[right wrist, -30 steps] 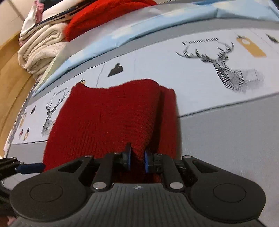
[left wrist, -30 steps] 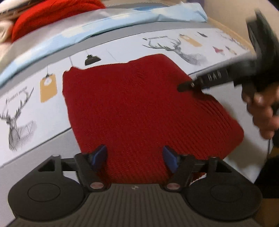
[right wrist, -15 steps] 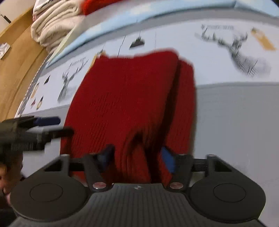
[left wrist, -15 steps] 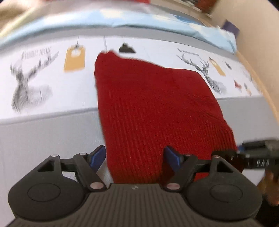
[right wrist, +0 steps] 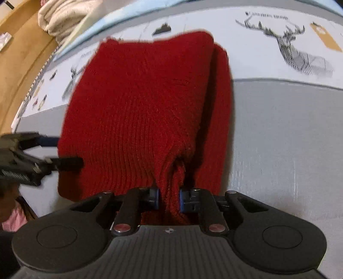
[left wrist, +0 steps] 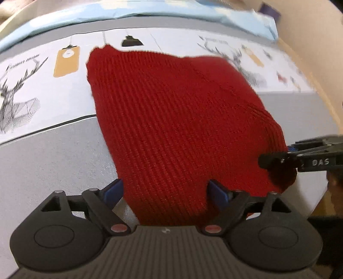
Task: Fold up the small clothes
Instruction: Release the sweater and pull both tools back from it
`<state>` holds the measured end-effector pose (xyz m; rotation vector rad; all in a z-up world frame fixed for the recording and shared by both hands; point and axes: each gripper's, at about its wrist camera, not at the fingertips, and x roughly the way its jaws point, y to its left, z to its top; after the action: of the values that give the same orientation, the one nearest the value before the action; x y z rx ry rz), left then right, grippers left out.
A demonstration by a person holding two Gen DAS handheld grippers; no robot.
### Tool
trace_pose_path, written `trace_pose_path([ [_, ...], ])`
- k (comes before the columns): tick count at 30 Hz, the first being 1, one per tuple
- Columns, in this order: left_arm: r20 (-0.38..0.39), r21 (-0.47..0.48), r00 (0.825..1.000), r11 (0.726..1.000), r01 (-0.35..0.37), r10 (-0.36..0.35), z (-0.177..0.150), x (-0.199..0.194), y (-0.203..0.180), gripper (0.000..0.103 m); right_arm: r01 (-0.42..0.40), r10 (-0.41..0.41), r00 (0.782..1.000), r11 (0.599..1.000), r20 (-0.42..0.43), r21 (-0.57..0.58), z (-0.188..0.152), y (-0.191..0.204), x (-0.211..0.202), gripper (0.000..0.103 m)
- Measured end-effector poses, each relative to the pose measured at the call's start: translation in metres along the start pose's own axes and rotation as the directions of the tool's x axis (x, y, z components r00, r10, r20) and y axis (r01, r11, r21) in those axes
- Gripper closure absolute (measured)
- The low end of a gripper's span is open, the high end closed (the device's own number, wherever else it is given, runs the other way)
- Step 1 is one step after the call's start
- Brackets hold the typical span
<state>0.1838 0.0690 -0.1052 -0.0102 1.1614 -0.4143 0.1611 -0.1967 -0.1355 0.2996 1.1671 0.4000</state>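
While a grey-and-white bedsheet printed with line-drawn deer, tags and small black shapes covers the whole surface, a pale blue cloth runs along its far edge and a wooden floor shows to one side. On that floor side a cream folded blanket sits at the bed's far corner. A red knitted sweater, ribbed and thick, lies folded into a rough rectangle across the sheet's grey and white bands, its near edge lifted. One layer overlaps along its right side in the right wrist view.

Compared with a second ago, the sweater looks squarer to the left camera, and the right gripper has come down from above to its near right corner.

The left gripper has its blue pads wide apart, just opened further, straddling the near edge without pressing it. The right gripper has just narrowed and pinches a gathered bunch of knit.
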Motion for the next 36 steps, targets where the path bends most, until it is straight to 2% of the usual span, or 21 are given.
trace_pose_path([
  [3, 0.032, -0.052, 0.999, 0.998, 0.022, -0.020, 0.002, -0.006, 0.012, 0.015, -0.036, 0.031, 0.995, 0.998, 0.097, 0.053, 0.011, -0.001, -0.017, 0.060],
  [4, 0.035, -0.069, 0.999, 0.997, 0.028, -0.026, 0.002, -0.006, 0.014, 0.015, -0.033, 0.026, 0.990, 0.998, 0.136, 0.052, 0.011, 0.000, -0.021, 0.050],
  [6, 0.032, -0.080, 0.999, 0.996, 0.031, -0.028, 0.001, -0.005, 0.014, 0.015, 0.021, -0.026, 0.989, 0.999, 0.148, 0.031, 0.014, 0.001, -0.017, 0.044],
  [8, 0.027, -0.049, 1.000, 0.999, 0.011, -0.009, 0.001, 0.000, 0.006, 0.015, 0.040, -0.045, 0.991, 0.998, 0.123, 0.045, 0.011, -0.004, -0.007, 0.041],
  [11, 0.026, -0.004, 0.999, 0.999, -0.034, 0.034, 0.001, 0.003, -0.005, 0.014, 0.030, -0.035, 0.994, 0.998, 0.102, 0.055, 0.011, -0.010, 0.006, 0.042],
  [13, 0.029, -0.040, 0.998, 0.998, -0.053, 0.054, 0.003, 0.000, -0.007, 0.014, 0.017, -0.025, 0.994, 0.997, 0.108, 0.075, 0.013, -0.013, 0.004, 0.042],
  [15, 0.076, -0.080, 0.992, 0.992, -0.097, 0.103, 0.005, -0.015, -0.013, 0.016, 0.003, -0.020, 0.993, 0.990, 0.114, 0.144, 0.014, -0.015, -0.004, 0.043],
  [17, 0.144, -0.113, 0.969, 0.976, -0.184, 0.199, 0.005, -0.039, -0.024, 0.016, 0.015, -0.044, 0.985, 0.986, 0.167, 0.168, 0.009, -0.006, -0.030, 0.043],
  [19, 0.210, -0.159, 0.946, 0.963, -0.216, 0.246, 0.001, -0.066, -0.034, 0.016, 0.065, -0.095, 0.963, 0.990, 0.253, 0.124, 0.003, 0.014, -0.060, 0.043],
  [22, 0.312, -0.207, 0.905, 0.950, -0.233, 0.290, -0.018, -0.111, -0.049, 0.015, 0.121, -0.127, 0.913, 0.992, 0.387, 0.042, -0.020, 0.043, -0.109, 0.036],
  [25, 0.390, -0.230, 0.856, 0.936, -0.266, 0.339, -0.058, -0.148, -0.068, 0.012, 0.202, -0.159, 0.849, 0.979, 0.505, -0.032, -0.063, 0.063, -0.146, 0.027],
  [27, 0.414, -0.227, 0.840, 0.933, -0.278, 0.351, -0.088, -0.161, -0.083, 0.011, 0.239, -0.172, 0.819, 0.970, 0.547, -0.053, -0.098, 0.067, -0.160, 0.023],
  [28, 0.419, -0.220, 0.836, 0.933, -0.284, 0.353, -0.103, -0.166, -0.092, 0.011, 0.254, -0.185, 0.814, 0.966, 0.550, -0.052, -0.113, 0.068, -0.162, 0.021],
  [32, 0.421, -0.193, 0.839, 0.938, -0.287, 0.344, -0.158, -0.174, -0.123, 0.010, 0.277, -0.234, 0.824, 0.961, 0.516, -0.006, -0.166, 0.065, -0.164, 0.021],
  [34, 0.427, -0.192, 0.839, 0.941, -0.280, 0.337, -0.182, -0.171, -0.135, 0.009, 0.301, -0.270, 0.831, 0.954, 0.486, 0.015, -0.184, 0.066, -0.163, 0.021],
  [36, 0.441, -0.187, 0.832, 0.941, -0.280, 0.336, -0.202, -0.165, -0.142, 0.008, 0.293, -0.273, 0.836, 0.956, 0.477, 0.033, -0.194, 0.070, -0.163, 0.021],
])
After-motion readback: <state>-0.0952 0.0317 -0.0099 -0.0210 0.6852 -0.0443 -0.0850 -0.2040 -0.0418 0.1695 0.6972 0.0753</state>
